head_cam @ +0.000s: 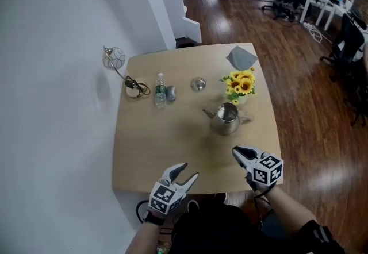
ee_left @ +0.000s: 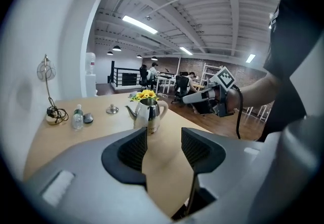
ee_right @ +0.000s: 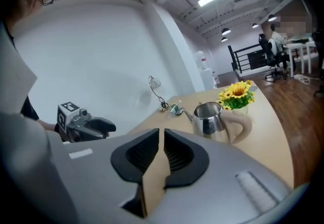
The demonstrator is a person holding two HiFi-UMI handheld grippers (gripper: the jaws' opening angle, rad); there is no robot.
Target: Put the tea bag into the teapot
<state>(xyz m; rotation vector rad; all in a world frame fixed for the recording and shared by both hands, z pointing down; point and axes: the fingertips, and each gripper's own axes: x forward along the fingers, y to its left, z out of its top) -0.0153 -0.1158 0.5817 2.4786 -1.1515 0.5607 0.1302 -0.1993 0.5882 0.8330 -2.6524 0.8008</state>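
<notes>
The steel teapot (head_cam: 225,119) stands uncovered right of the table's middle, spout to the left, and its lid (head_cam: 198,84) lies farther back. A small grey object (head_cam: 171,93) lies beside a water bottle (head_cam: 160,91); I cannot make out a tea bag for certain. My left gripper (head_cam: 191,170) hovers over the front edge, open and empty, pointing at the teapot (ee_left: 149,111). My right gripper (head_cam: 236,151) is at the front right, just short of the teapot (ee_right: 208,118). Only a narrow gap shows between its pads, and nothing is in it.
A pot of yellow flowers (head_cam: 240,84) stands right behind the teapot, with a grey cloth (head_cam: 241,57) at the far right corner. A wire stand (head_cam: 115,58) and coiled cable (head_cam: 137,87) are at the far left. The table (head_cam: 172,149) abuts a white wall on the left.
</notes>
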